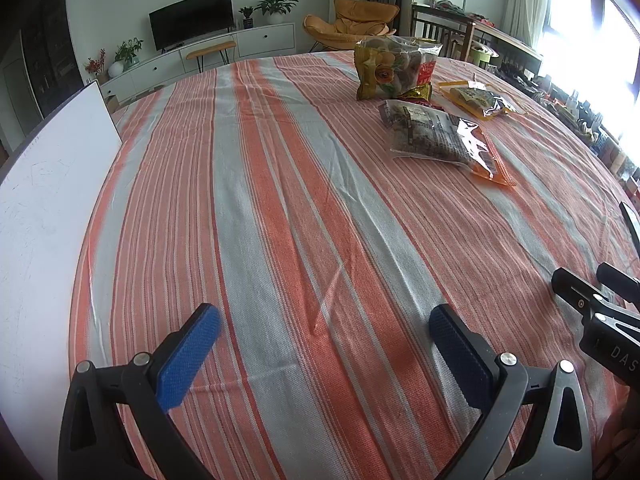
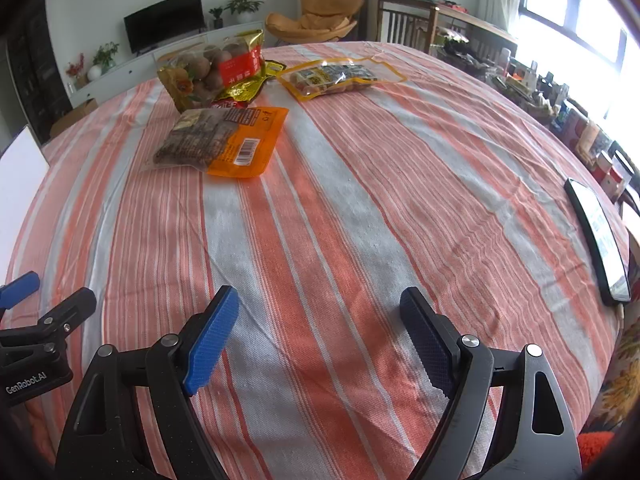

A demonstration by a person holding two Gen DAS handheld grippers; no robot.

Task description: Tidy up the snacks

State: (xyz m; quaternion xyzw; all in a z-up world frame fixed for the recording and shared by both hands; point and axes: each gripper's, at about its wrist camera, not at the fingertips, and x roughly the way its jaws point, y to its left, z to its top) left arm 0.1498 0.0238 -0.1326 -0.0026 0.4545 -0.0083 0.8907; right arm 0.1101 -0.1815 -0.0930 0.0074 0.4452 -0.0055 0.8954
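Several snack bags lie at the far side of the striped table. A tall bag of round snacks (image 1: 394,66) (image 2: 212,68) stands upright, with a gold foil pack (image 2: 244,88) at its foot. In front lies an orange and clear bag (image 1: 440,136) (image 2: 224,140). A yellow-edged clear bag (image 1: 476,100) (image 2: 340,76) lies to the right. My left gripper (image 1: 324,314) is open over bare cloth near the front edge, holding nothing. My right gripper (image 2: 320,296) is open beside it, also holding nothing. All bags are well beyond both.
A white board (image 1: 48,200) lies along the table's left edge. A phone (image 2: 600,240) rests near the right edge. The orange and grey striped cloth (image 2: 320,200) covers the table. Chairs, a shelf of small goods and a TV cabinet stand beyond.
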